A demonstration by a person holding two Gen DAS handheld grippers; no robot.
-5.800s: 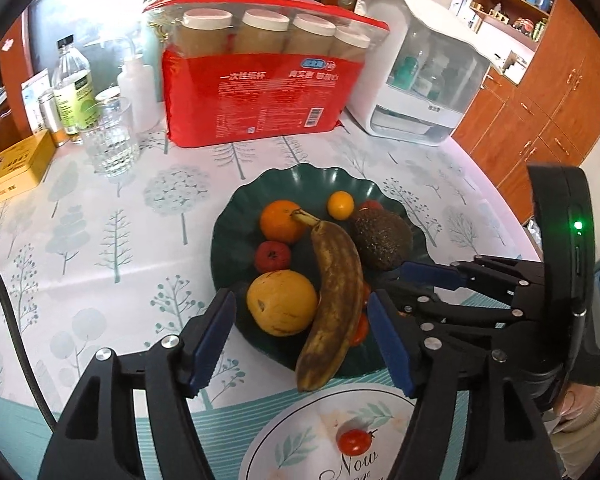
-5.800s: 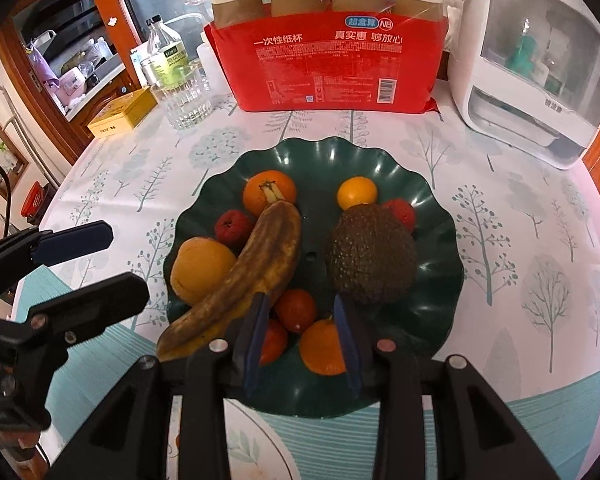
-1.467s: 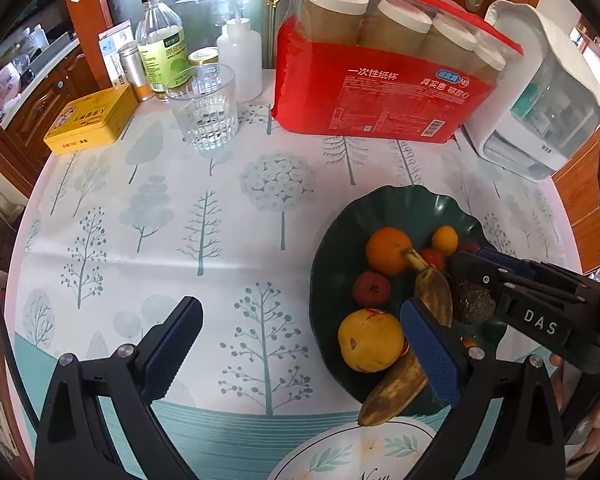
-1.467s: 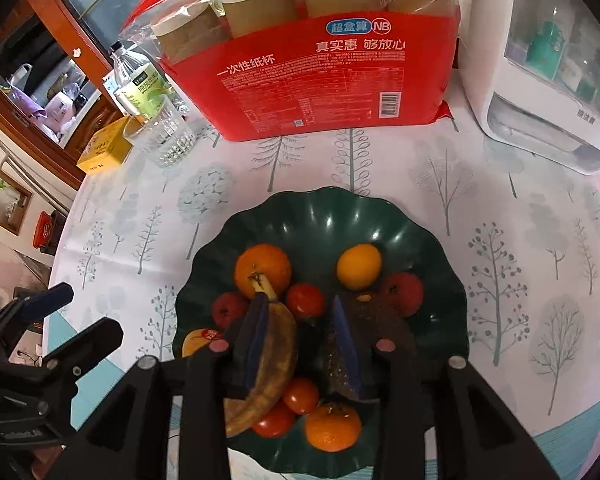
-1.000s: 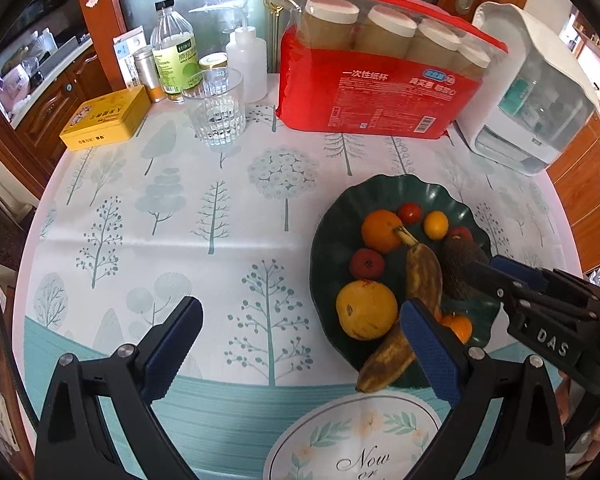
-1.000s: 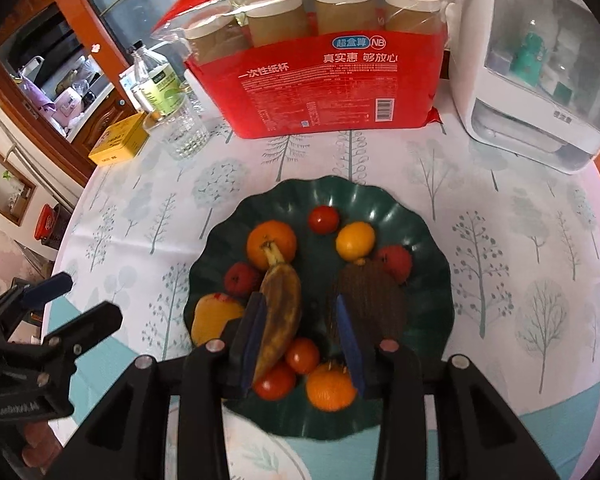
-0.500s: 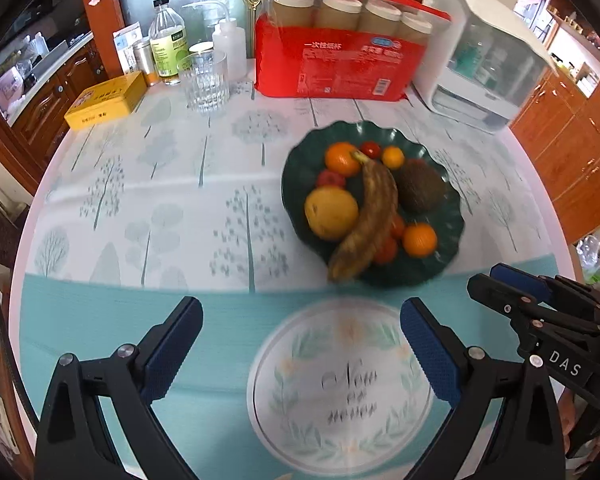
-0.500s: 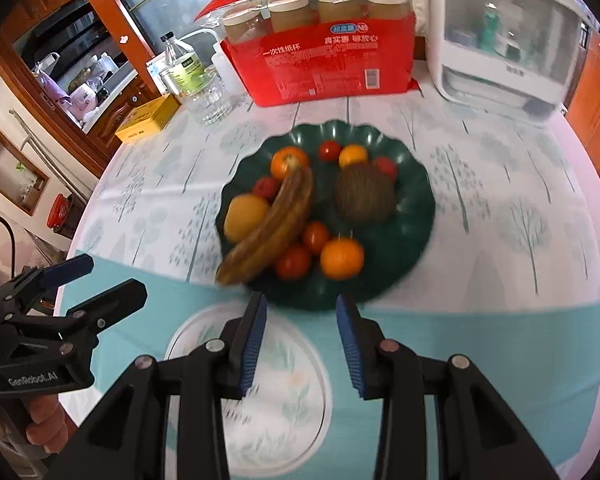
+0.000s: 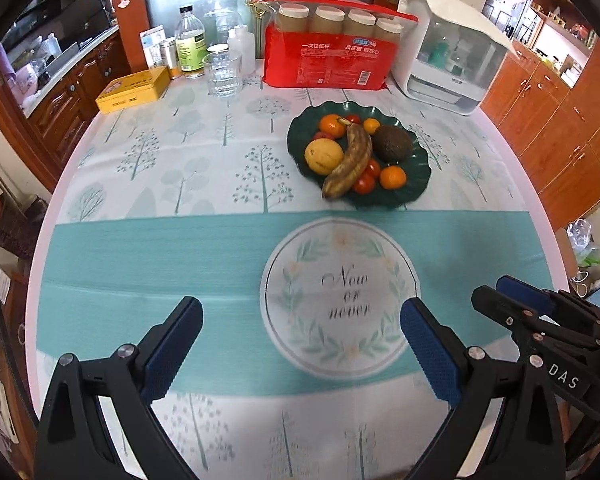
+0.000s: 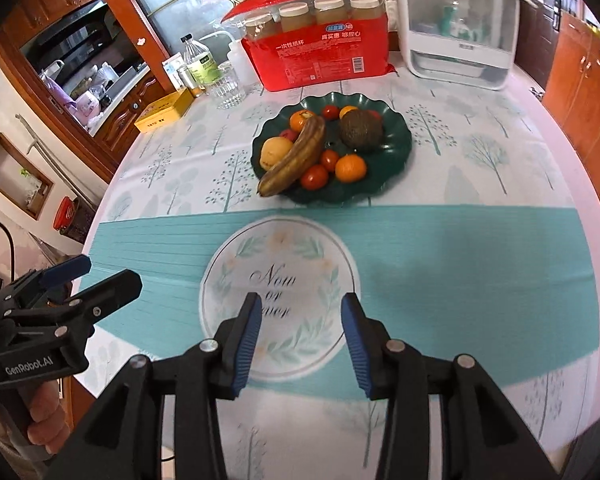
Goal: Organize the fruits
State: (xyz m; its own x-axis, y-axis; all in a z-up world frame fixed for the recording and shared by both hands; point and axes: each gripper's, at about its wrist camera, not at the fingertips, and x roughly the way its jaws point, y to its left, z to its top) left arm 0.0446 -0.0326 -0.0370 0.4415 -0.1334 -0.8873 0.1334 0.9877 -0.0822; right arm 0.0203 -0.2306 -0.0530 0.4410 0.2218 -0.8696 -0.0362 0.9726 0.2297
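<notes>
The dark green scalloped plastic plate (image 9: 418, 184) stands on the far half of the round table (image 9: 204, 240), just beyond the teal band of the printed cloth. On it lies a long, heavily browned banana (image 9: 350, 162), set diagonally with its tip overhanging the near rim. A yellow round fruit (image 9: 323, 156) touches the banana's left side; a dark brown avocado (image 9: 393, 143) sits to its right. Small red tomatoes (image 9: 366, 182) and an orange mandarin (image 9: 393, 177) lie at the near edge, with further small orange and red fruits at the far edge.

Behind the plate stand a red pack of paper cups (image 9: 326, 62), a white countertop appliance (image 9: 452, 64), a clear drinking glass (image 9: 222, 74) and a yellow flat tin (image 9: 134, 88).

The left claw (image 9: 300, 348) hangs over the near part of the table, blue pads spread wide, gripping nothing. The right claw (image 10: 300, 344) hovers just beside it over the round printed emblem, pads moderately parted, likewise empty. Both are well apart from the plate.
</notes>
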